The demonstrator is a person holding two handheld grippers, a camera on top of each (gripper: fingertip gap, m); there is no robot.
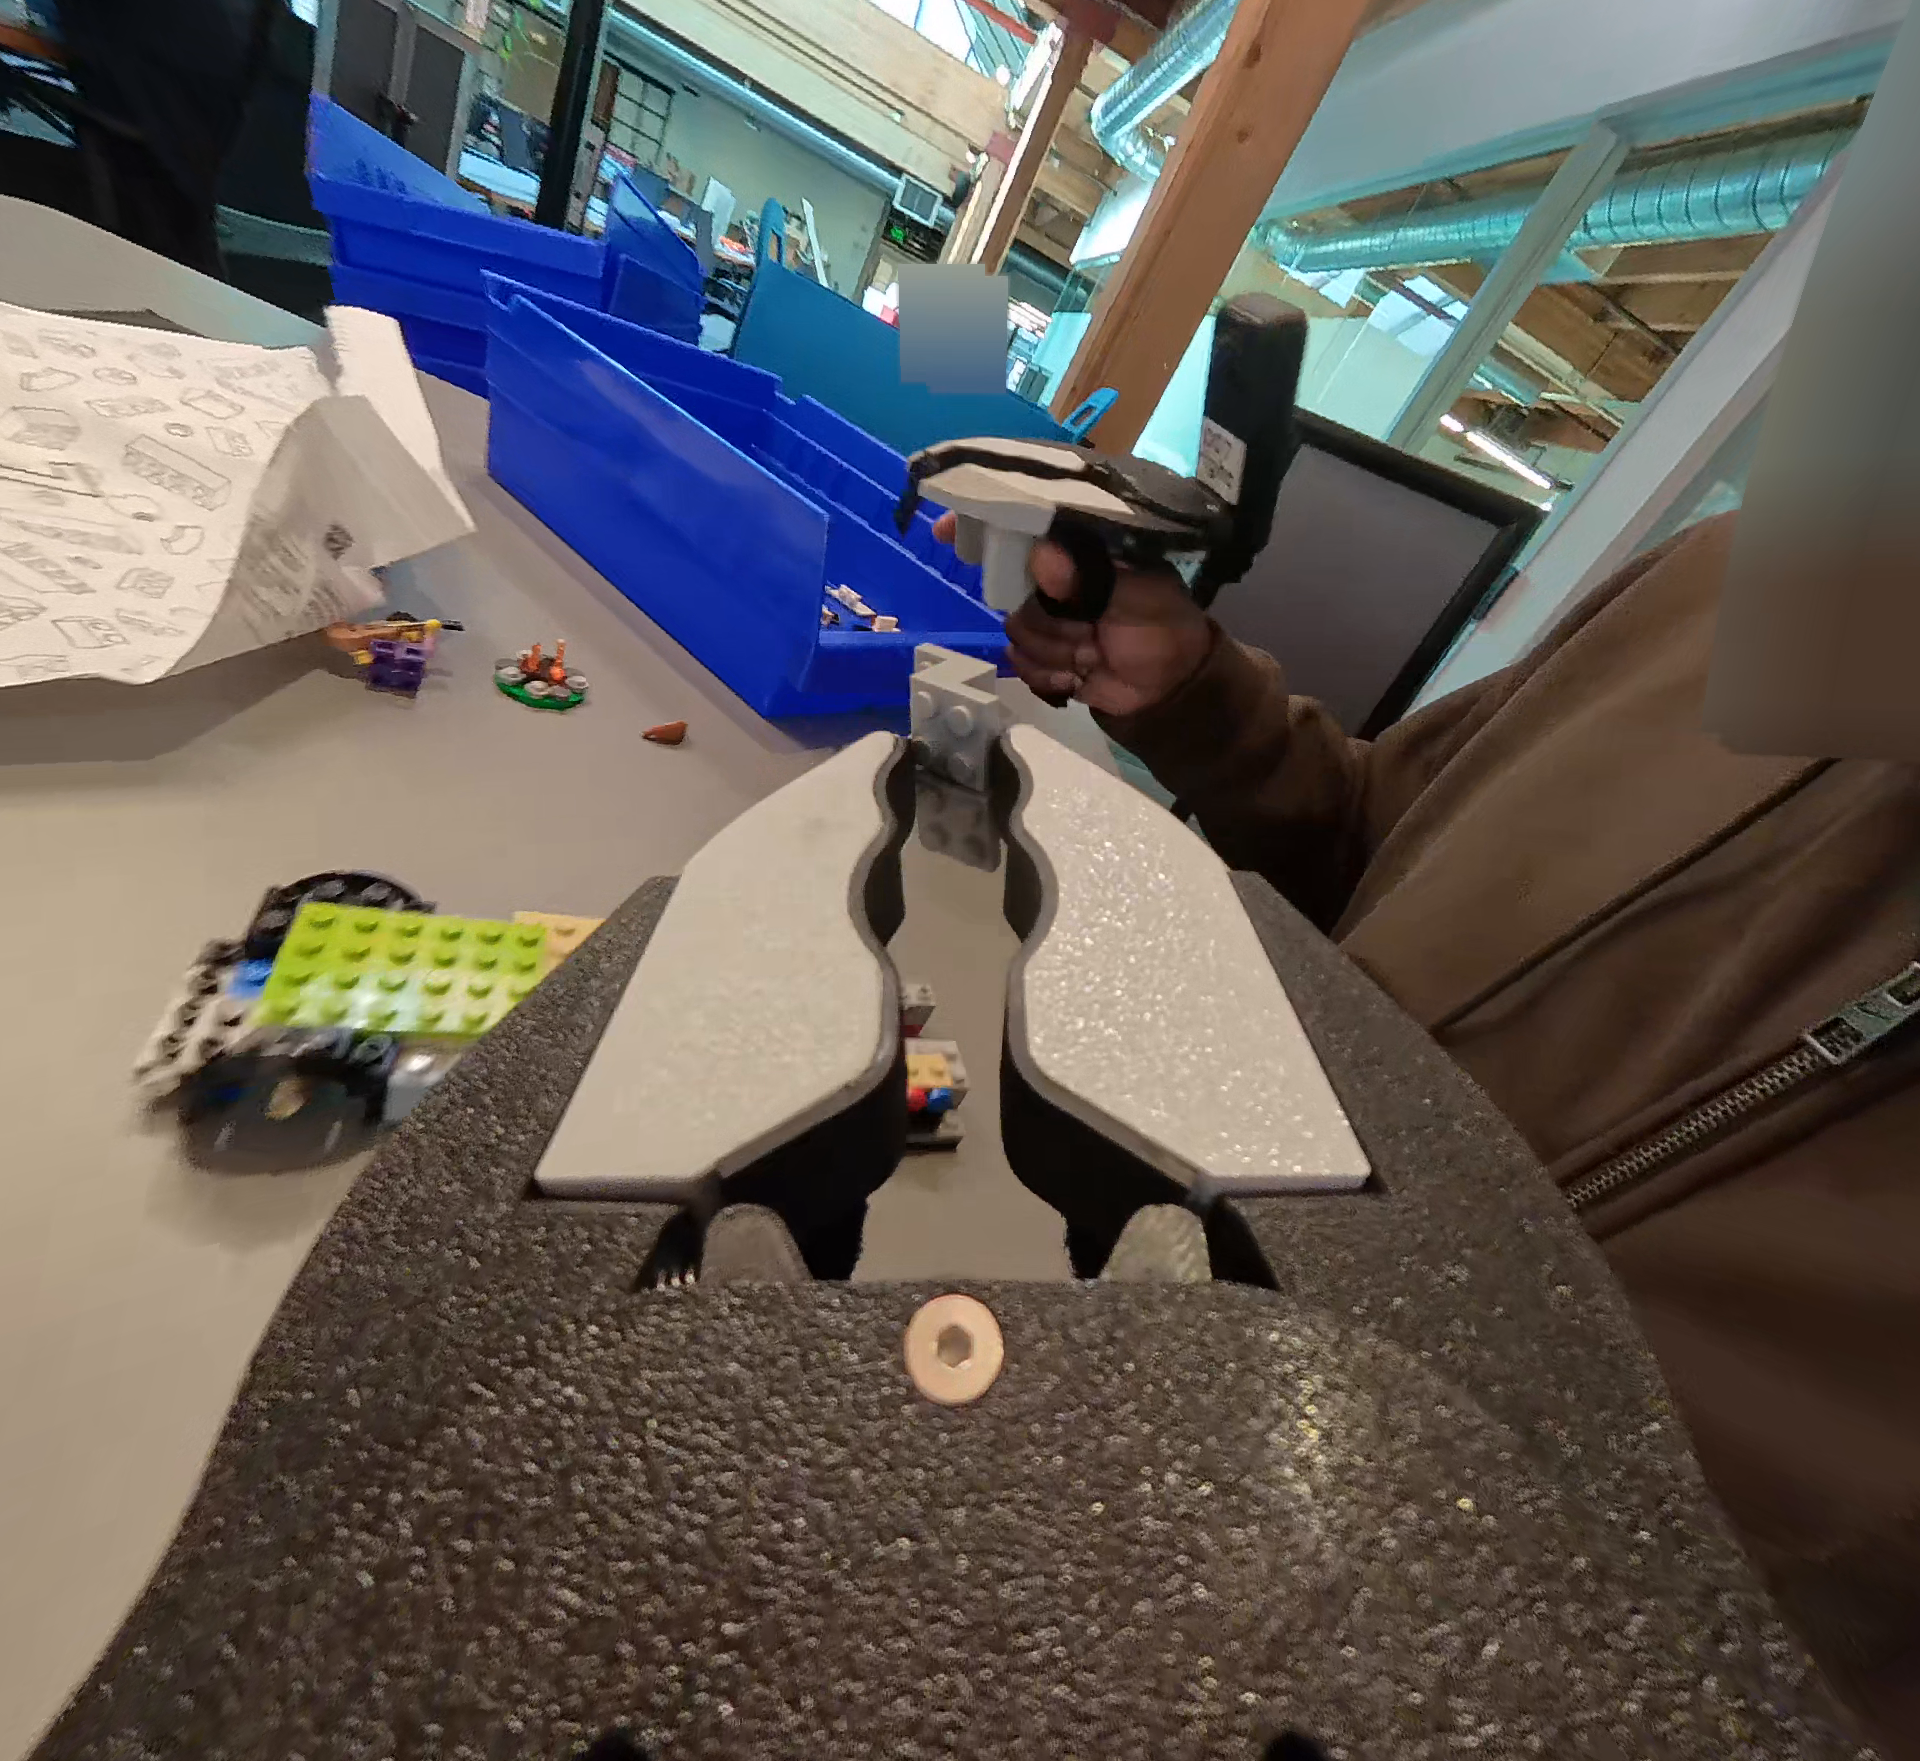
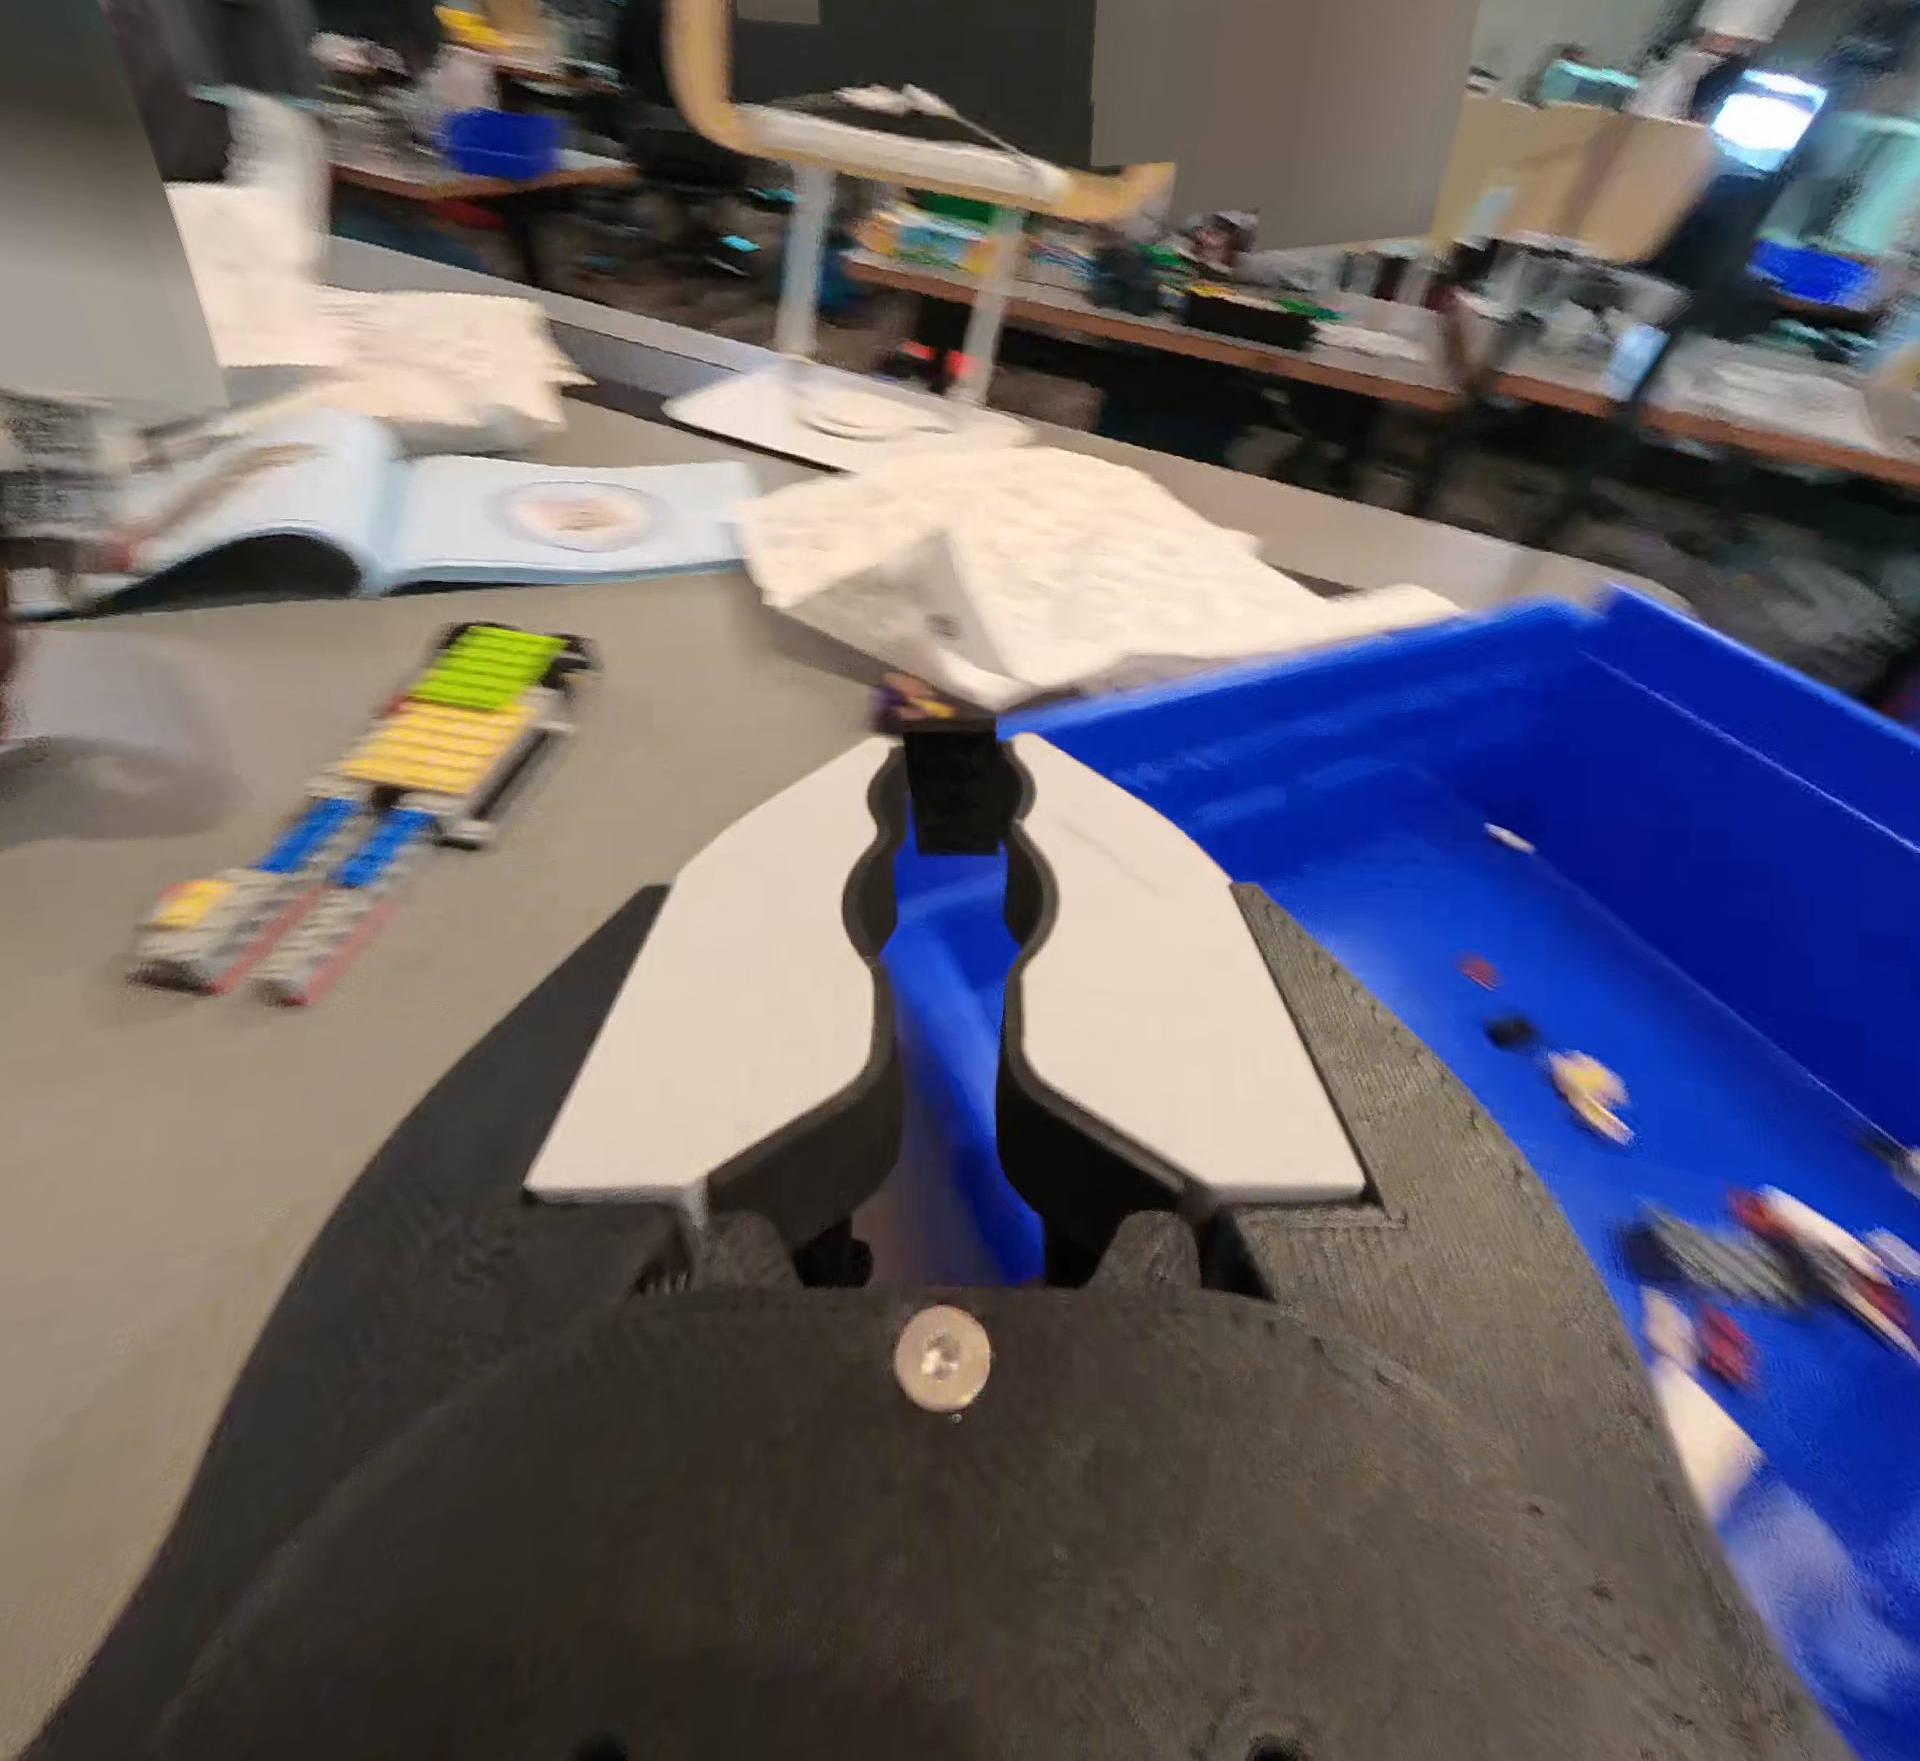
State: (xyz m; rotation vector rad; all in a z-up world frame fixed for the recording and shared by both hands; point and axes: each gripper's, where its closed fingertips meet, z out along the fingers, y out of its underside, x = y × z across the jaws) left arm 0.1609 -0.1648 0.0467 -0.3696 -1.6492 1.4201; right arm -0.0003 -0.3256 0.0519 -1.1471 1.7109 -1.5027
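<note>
My left gripper (image 1: 954, 761) is shut on a grey studded brick piece (image 1: 954, 724), held upright above the grey table (image 1: 312, 807); its top sticks out beyond the fingertips. My right gripper (image 2: 951, 776) is shut on a black brick (image 2: 954, 792), over the near end of a blue bin (image 2: 1558, 828). The right gripper also shows in the left wrist view (image 1: 997, 496), held in a hand above a blue bin (image 1: 727, 516). A brick model with a lime green plate (image 1: 395, 963) lies on the table left of my left gripper; it also shows in the right wrist view (image 2: 416, 776).
White printed paper bags (image 1: 156, 464) (image 2: 1039, 558) lie on the table. A small purple build (image 1: 395, 657), a green round build (image 1: 540, 672) and a brown piece (image 1: 665, 731) lie near. An open booklet (image 2: 468, 527) is at the back left. Loose pieces (image 2: 1766, 1264) lie in the bin. A brown sleeve (image 1: 1558, 880) is at right. Some 25 cm of space lies between my two pairs of fingers. The green round build (image 1: 540, 672) lies some 15 cm from my right tips, 25 cm from my left tips.
</note>
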